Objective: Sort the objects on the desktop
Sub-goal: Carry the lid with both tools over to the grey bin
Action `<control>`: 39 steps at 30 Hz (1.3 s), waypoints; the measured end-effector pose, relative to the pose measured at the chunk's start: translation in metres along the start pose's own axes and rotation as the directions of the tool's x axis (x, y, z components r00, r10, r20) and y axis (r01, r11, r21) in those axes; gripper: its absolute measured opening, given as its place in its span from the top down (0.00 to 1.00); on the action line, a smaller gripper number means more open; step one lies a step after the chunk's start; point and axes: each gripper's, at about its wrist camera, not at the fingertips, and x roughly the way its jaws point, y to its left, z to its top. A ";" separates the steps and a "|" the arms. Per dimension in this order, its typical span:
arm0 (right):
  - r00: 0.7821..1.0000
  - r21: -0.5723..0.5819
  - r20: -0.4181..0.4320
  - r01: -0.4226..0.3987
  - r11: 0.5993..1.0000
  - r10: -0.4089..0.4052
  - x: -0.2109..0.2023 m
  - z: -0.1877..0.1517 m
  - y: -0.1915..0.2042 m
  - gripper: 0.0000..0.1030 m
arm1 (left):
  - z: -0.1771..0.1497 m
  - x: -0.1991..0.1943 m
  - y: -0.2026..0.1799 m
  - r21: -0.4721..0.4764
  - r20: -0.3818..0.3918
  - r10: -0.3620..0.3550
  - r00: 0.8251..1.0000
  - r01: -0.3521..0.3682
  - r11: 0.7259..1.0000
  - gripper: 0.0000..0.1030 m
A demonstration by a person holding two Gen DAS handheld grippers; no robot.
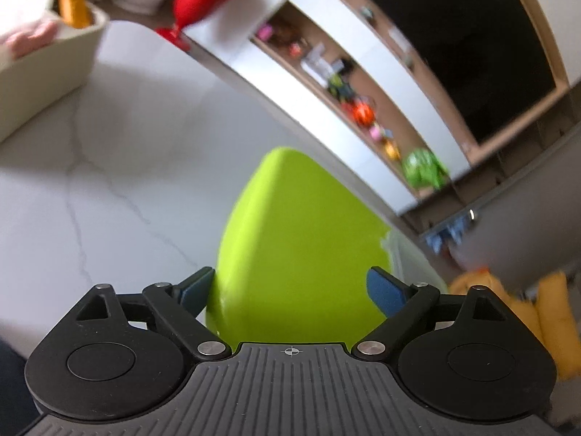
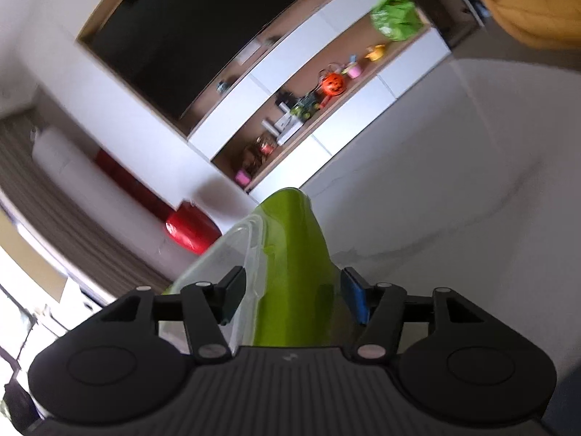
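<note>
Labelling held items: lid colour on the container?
Lime green lid, clear plastic container; right wrist view shows it best.

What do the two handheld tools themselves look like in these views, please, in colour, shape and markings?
Both look alike. The left tool and right tool have a ribbed dark grey body, two round black discs, black linkage arms with silver pivot pins and blue-padded fingers. A small crosshair mark sits on the left body. No cables or sleeves show.

Lime-green lidded clear container (image 1: 301, 239), tilted, above white marble table (image 1: 109, 200).
</note>
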 end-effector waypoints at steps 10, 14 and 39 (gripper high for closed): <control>0.997 -0.075 0.081 0.013 0.997 -0.007 -0.049 -0.042 0.007 0.44 | -0.030 -0.021 -0.036 0.129 0.094 0.129 0.987 -0.141 0.982 0.09; 0.994 -0.087 0.105 0.031 0.996 -0.022 -0.048 -0.044 0.011 0.50 | -0.036 -0.029 -0.052 0.166 0.132 0.161 0.978 -0.182 0.969 0.09; 0.996 -0.153 0.093 0.027 0.988 -0.013 -0.043 -0.049 0.025 0.47 | -0.045 -0.031 -0.047 0.175 0.105 0.169 0.980 -0.185 0.967 0.09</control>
